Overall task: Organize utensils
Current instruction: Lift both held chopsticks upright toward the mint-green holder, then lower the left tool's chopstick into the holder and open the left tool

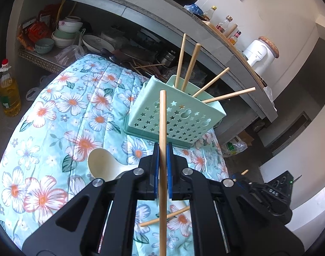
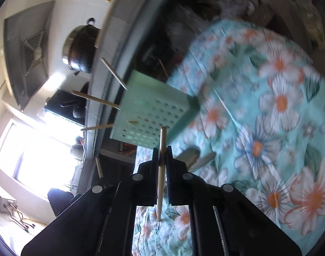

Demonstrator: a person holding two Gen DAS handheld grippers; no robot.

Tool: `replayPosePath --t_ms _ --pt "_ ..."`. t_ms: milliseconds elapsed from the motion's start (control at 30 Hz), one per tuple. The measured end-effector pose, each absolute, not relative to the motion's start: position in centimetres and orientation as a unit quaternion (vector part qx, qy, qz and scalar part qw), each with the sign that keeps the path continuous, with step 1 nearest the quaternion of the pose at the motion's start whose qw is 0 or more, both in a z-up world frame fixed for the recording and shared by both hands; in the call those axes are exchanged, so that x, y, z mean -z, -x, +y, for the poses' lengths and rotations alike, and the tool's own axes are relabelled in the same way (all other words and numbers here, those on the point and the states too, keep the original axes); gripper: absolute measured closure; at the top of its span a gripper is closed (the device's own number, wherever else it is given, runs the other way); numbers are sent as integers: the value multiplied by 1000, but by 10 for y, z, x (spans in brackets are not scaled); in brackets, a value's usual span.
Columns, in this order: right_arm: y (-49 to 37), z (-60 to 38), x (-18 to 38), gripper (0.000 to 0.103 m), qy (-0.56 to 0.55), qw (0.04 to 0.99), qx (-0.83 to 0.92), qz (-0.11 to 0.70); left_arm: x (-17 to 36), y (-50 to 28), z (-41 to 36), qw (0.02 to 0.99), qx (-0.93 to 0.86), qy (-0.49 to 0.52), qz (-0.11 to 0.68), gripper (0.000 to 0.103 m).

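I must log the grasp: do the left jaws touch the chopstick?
Touching. The left wrist view shows the left gripper jaws pressed on both sides of the chopstick.

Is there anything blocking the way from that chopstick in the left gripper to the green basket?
Nothing visible. The chopstick has only open air between it and the basket, whose top already holds four chopsticks.

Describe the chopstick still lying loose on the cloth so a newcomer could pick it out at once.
Start at the flowered quilt in the left wrist view and find the mint green utensil basket standing on it. Come back towards the camera, past the cream spoon, to the near edge under the left gripper. The loose chopstick lies flat and slanted there, while the others stand in the basket or are clamped between fingers.
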State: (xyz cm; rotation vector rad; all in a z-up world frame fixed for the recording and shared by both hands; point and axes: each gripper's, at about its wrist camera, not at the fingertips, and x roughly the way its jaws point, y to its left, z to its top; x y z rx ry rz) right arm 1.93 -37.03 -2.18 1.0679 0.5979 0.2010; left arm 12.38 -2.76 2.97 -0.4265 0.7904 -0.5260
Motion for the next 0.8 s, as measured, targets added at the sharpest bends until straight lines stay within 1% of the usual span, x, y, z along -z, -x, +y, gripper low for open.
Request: replayPosePath --t_ms 267,800 --pt "-10 -378 5 96 -499 821 -108 256 -32 -122 -31 867 253 202 378 98" --pt "-5 -381 2 96 -503 820 -117 245 -35 -120 -37 866 257 199 380 98"
